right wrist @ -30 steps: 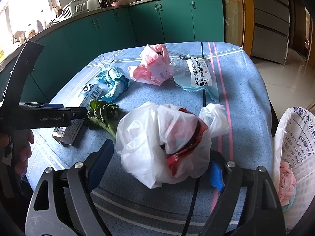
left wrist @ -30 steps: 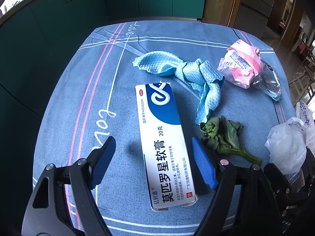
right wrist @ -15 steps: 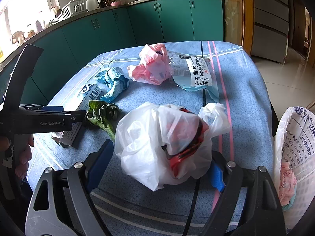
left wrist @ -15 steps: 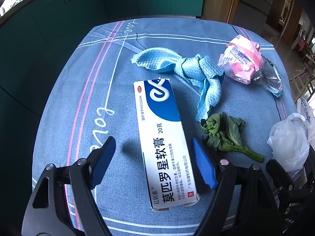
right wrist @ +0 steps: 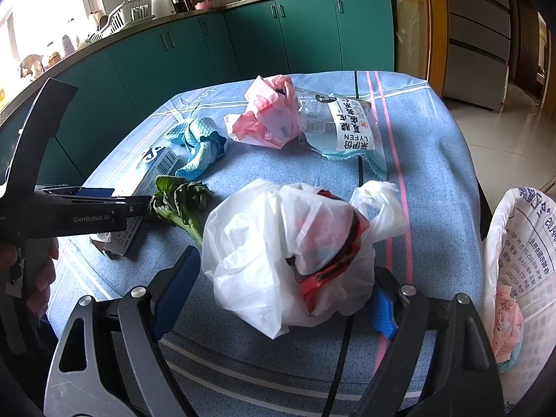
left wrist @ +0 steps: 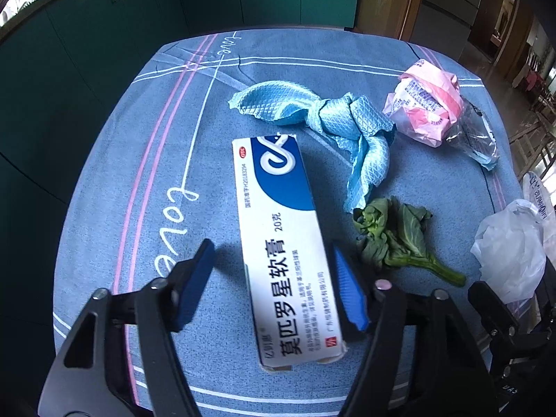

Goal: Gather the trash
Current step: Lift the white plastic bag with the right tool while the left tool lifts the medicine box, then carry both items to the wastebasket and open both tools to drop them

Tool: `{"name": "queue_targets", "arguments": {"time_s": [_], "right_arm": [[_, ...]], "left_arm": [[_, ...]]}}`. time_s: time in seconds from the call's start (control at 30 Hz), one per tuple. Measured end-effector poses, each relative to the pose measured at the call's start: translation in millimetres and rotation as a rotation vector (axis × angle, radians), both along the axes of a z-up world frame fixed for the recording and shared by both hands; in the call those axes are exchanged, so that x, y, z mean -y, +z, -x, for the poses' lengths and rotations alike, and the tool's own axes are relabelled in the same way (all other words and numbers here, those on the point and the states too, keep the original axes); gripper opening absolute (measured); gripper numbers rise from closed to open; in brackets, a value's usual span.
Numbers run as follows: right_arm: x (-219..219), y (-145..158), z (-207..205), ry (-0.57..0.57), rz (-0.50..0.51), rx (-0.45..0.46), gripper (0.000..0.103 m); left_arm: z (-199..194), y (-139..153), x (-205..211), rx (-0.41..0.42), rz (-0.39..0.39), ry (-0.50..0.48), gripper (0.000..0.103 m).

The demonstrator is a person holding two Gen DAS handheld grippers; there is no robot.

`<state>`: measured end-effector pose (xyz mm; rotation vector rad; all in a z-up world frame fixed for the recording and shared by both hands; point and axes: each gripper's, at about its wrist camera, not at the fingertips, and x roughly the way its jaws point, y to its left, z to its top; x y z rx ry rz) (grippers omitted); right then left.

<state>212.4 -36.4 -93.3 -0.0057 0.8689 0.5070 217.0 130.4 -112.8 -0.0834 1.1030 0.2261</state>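
A white and blue ointment box (left wrist: 281, 243) lies on the blue tablecloth (left wrist: 121, 180) between the open fingers of my left gripper (left wrist: 271, 278); its right pad sits close beside the box, the left pad stands apart. A white plastic bag (right wrist: 295, 250) with red packaging inside sits between the open fingers of my right gripper (right wrist: 278, 295). Other trash lies on the table: a knotted blue cloth (left wrist: 333, 121), a wilted green vegetable (left wrist: 392, 236), a pink plastic bag (right wrist: 267, 114) and a clear snack wrapper (right wrist: 344, 128).
A white-lined trash bin (right wrist: 521, 260) stands off the table's right edge with pink trash inside. Teal kitchen cabinets (right wrist: 243, 41) run behind the table. The left gripper (right wrist: 69, 212) and the hand holding it show in the right wrist view.
The left gripper has moved slightly forward along the ointment box, whose near end has tipped slightly. The right gripper has barely moved around the white bag.
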Motion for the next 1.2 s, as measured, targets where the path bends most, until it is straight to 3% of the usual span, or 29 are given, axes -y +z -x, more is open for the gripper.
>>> {"name": "queue_targets", "arguments": {"time_s": [0.17, 0.33, 0.53, 0.73, 1.0, 1.2], "right_arm": [[0.1, 0.0, -0.4, 0.001, 0.0, -0.001, 0.084], [1.0, -2.2, 0.2, 0.0, -0.003, -0.002, 0.084], [3.5, -2.0, 0.1, -0.004, -0.019, -0.003, 0.084], [2.1, 0.4, 0.2, 0.014, -0.055, -0.011, 0.084], [1.1, -0.9, 4.1, 0.024, -0.053, -0.012, 0.049], [9.0, 8.2, 9.4, 0.023, -0.086, 0.012, 0.043]], "left_arm": [[0.4, 3.0, 5.2, 0.009, -0.001, -0.026, 0.045], [2.5, 7.6, 7.8, 0.026, 0.031, -0.036, 0.044], [13.9, 32.4, 3.4, 0.137, 0.068, -0.021, 0.044], [17.8, 41.3, 1.2, 0.177, 0.079, -0.016, 0.044], [20.0, 45.5, -2.0, 0.197, 0.084, 0.002, 0.044], [28.3, 57.6, -1.0, 0.26, 0.062, 0.01, 0.044]]}}
